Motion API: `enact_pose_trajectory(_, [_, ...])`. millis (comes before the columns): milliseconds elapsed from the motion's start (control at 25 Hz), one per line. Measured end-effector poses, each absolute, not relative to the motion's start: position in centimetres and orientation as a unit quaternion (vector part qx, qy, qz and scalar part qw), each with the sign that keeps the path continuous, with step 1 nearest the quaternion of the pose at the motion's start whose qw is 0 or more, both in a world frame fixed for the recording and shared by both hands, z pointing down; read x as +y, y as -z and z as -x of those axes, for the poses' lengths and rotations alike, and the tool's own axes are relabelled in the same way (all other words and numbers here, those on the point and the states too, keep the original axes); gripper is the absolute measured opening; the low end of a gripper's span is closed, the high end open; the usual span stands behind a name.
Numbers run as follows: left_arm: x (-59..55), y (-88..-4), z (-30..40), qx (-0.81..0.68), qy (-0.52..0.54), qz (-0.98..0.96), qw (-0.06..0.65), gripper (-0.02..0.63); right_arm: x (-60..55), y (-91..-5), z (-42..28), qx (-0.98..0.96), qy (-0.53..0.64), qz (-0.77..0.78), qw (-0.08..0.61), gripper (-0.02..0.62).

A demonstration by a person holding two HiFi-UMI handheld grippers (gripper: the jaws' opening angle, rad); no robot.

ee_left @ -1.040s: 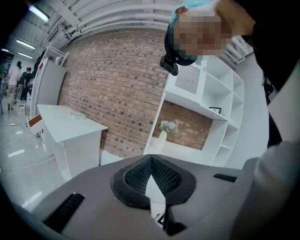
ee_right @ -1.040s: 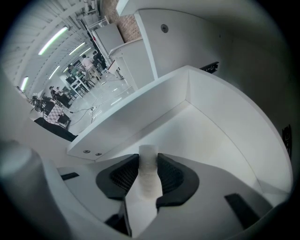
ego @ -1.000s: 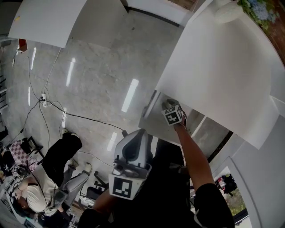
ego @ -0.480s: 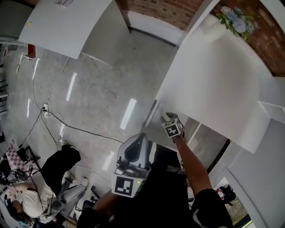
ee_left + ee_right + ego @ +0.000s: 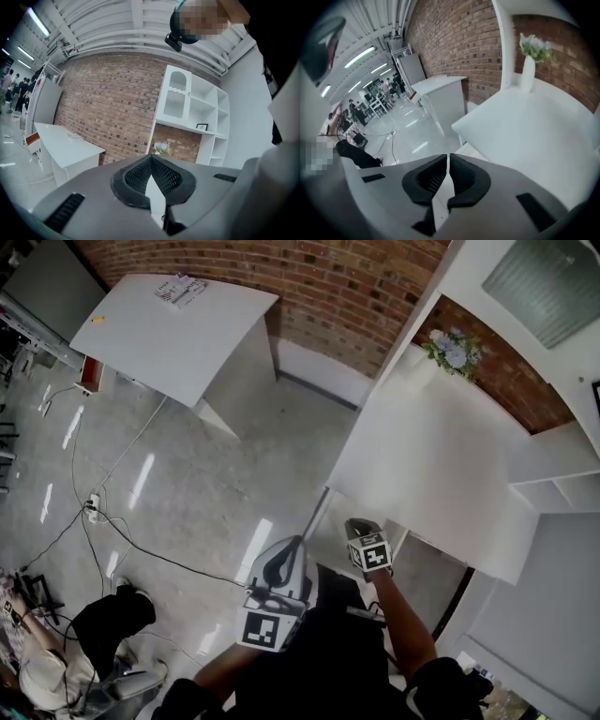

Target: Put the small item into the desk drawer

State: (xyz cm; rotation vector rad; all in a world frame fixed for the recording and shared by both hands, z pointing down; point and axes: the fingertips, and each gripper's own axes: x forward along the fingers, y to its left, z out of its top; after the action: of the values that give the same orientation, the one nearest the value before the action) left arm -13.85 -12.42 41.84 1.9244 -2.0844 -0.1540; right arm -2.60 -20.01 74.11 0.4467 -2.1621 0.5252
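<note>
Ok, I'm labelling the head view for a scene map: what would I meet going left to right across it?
Far white desk → left gripper → right gripper → flowers → white shelf unit.

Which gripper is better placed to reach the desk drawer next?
Right, probably: the right gripper hangs close to the desk, jaws just closed on nothing; the left gripper, also shut and empty, sits farther out.

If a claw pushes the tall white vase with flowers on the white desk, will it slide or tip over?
The tall narrow white vase would probably tip rather than slide: it looks slim with a small base, and the pale flowers put weight high. Its surface looks like smooth glazed ceramic, so perhaps slippery and breakable.
</note>
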Motion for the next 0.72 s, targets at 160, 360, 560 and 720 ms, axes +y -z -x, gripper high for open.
enact_pose_trajectory(160, [-9.7,-40.4,13.8,-0.722,0.063,-0.676,0.132,0.023,-20.2,-66.4,2.2,-0.886,-0.202,-0.224,0.353,0.014])
enact_pose_trajectory(360, [-6.6,-38.8,12.8,-0.714,0.062,-0.688,0.116,0.025,-18.4,-58.2,0.6,-0.902,-0.205,-0.276,0.261,0.014])
enact_pose_trajectory(560, [-5.2,-37.5,11.2,-0.705,0.059,-0.7,0.099,0.025,-16.7,-50.4,-1.7,-0.915,-0.177,-0.314,0.181,0.014])
enact_pose_trajectory(720, [-4.9,-37.3,10.0,-0.707,0.066,-0.695,0.112,0.025,-15.9,-45.0,-3.5,-0.922,-0.148,-0.33,0.137,0.014])
